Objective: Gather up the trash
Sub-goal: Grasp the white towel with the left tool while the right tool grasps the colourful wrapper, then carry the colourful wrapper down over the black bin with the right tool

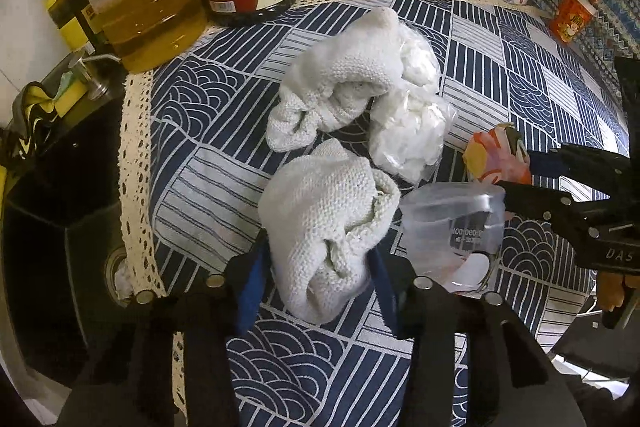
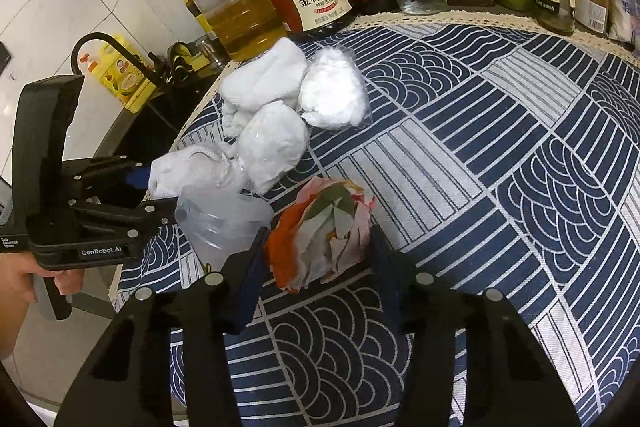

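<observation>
Beside the clear plastic cup (image 1: pixel 456 231), toward the bench's lace edge (image 1: pixel 134 163), the left claw (image 1: pixel 316 263) pinches a white knitted rag (image 1: pixel 324 223). Right of the cup, the right claw (image 2: pixel 320 247) pinches a crumpled coloured wrapper (image 2: pixel 324 231); patterned cloth (image 2: pixel 500 147) beyond lies open.

Both fisheye views are lit dimly and evenly from above, with soft shadows cast under the crumpled white cloth (image 1: pixel 324 223), small glints caught on the oil bottle (image 1: pixel 148 7), strongly curved dark edges, and slight overall softness.
</observation>
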Tool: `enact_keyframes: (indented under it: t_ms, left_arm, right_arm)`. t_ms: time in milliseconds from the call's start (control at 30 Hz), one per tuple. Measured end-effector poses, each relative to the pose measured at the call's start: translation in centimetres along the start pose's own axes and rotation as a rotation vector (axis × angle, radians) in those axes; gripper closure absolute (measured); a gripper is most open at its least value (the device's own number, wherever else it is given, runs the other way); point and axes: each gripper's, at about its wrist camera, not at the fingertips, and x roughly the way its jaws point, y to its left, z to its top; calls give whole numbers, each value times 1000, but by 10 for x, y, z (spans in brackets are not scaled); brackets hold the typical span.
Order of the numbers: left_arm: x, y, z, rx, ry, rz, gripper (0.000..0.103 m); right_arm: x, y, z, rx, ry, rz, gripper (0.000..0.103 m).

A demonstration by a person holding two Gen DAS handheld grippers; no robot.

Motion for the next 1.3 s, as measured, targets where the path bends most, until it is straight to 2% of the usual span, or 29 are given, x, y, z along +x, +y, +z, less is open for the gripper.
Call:
enact_keyframes:
  t_ms: [133, 667, 933, 1300]
  left_arm:
    - [-4, 3, 0, -20, -6, -13, 68]
    - [-50, 2, -25, -63, -102, -22, 70]
    - [-82, -3, -58, -85, -151, -43, 70]
    - [-127, -22, -121, -91, -208, -86, 70]
  right_arm:
    - [-8, -1, -1, 8, -21, -6, 55]
    - [-53, 14, -37, 13, -65, -64, 55]
    - [-85, 39, -60, -6, -95, -102, 55]
    - [-117, 83, -103, -42, -112, -116, 55]
